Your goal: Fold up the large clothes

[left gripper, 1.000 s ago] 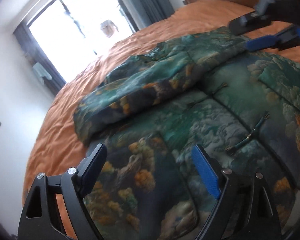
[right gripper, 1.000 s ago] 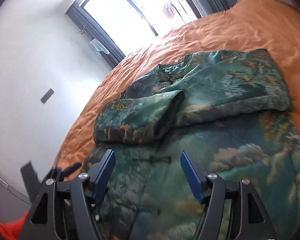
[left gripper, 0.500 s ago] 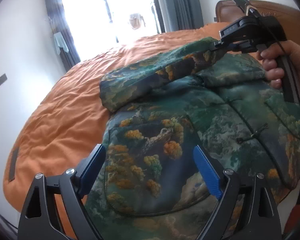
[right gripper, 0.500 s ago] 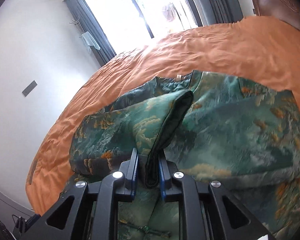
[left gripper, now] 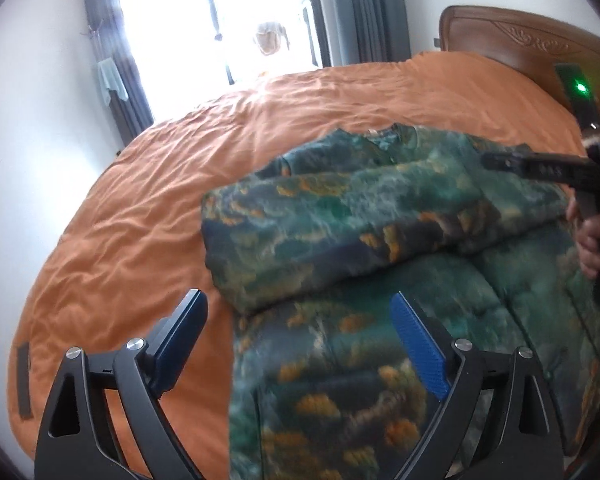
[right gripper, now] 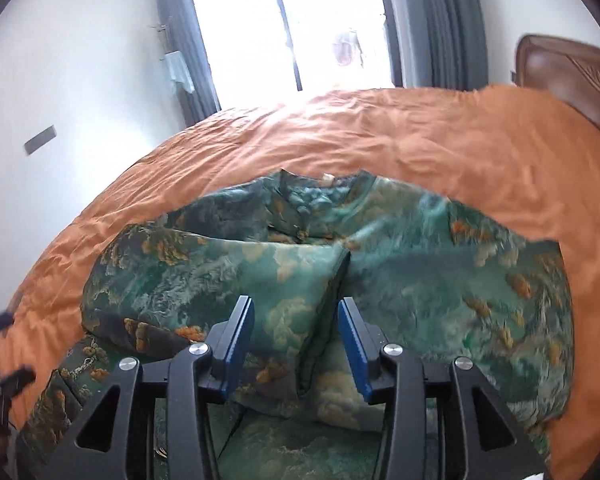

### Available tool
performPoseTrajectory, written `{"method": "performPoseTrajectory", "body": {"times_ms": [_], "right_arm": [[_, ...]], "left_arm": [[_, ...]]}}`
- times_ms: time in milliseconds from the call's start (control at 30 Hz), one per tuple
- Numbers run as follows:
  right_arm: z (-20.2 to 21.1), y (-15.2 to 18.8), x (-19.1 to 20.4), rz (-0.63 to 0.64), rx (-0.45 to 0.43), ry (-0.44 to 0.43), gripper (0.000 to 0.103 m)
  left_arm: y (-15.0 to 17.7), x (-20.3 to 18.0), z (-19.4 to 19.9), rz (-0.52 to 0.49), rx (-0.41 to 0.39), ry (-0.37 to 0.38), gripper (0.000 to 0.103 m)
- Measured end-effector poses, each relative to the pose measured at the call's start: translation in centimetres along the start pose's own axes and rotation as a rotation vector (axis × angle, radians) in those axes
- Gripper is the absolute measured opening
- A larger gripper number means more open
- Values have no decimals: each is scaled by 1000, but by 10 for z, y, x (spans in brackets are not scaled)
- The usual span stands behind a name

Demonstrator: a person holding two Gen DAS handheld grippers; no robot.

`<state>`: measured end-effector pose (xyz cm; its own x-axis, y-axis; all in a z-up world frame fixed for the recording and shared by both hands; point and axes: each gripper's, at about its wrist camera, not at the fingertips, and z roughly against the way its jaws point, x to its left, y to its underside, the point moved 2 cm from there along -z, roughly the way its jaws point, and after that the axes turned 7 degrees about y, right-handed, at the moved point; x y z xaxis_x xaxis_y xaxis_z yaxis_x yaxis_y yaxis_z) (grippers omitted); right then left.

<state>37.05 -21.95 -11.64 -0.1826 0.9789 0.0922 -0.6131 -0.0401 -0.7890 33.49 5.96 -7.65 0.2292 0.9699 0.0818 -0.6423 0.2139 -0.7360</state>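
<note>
The right gripper [right gripper: 296, 344] jaws are opening around the green padded jacket's [right gripper: 260, 264] folded sleeve [right gripper: 296, 316] on the bed [right gripper: 459, 140], while the left gripper [left gripper: 300, 344] jaws gape empty, still widening.

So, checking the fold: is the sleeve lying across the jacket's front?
Yes, the sleeve lies folded across the jacket on the bed.

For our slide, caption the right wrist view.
Right gripper opening over the folded sleeve of a green jacket on an orange bed.
</note>
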Motion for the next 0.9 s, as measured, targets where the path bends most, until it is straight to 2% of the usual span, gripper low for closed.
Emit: {"method": "performPoseTrajectory", "body": {"times_ms": [100,133,167,233,267,333,467,533,600,667,733,800,833,900], "right_arm": [[-29,-2,14,74,44,-40,44],[-43,4,12,78,83,-38,44],[-56,10,13,81,127,-26,44],[-88,34,9,73,214,-25,44],[-92,40,7,54,209,-37,44],[-94,43,6,25,204,-53,44],[-94,46,6,50,190,-37,44],[-98,47,8,45,176,-41,44],[-100,49,8,28,163,-54,44],[-100,50,4,13,157,-66,44],[-102,49,5,4,155,-73,44],[-103,48,5,-2,154,-78,44],[-103,47,5,-6,154,-81,44],[-102,47,3,-10,151,-85,44]], "left_arm": [[-29,14,-58,8,24,-47,92],[-31,19,-78,24,46,-58,86],[-30,26,-100,46,81,-70,80],[-12,36,-147,92,197,-68,80],[-1,39,-161,123,229,-45,81],[14,43,-169,169,213,-28,83],[11,40,-160,155,216,-42,84],[-1,40,-149,163,220,-34,84],[-21,46,-138,193,181,16,88],[-41,53,-136,227,140,32,93],[-59,62,-148,256,119,23,94],[-67,73,-175,292,132,-2,94],[-64,79,-190,318,149,-20,95],[-49,90,-224,382,203,-36,103]]}}
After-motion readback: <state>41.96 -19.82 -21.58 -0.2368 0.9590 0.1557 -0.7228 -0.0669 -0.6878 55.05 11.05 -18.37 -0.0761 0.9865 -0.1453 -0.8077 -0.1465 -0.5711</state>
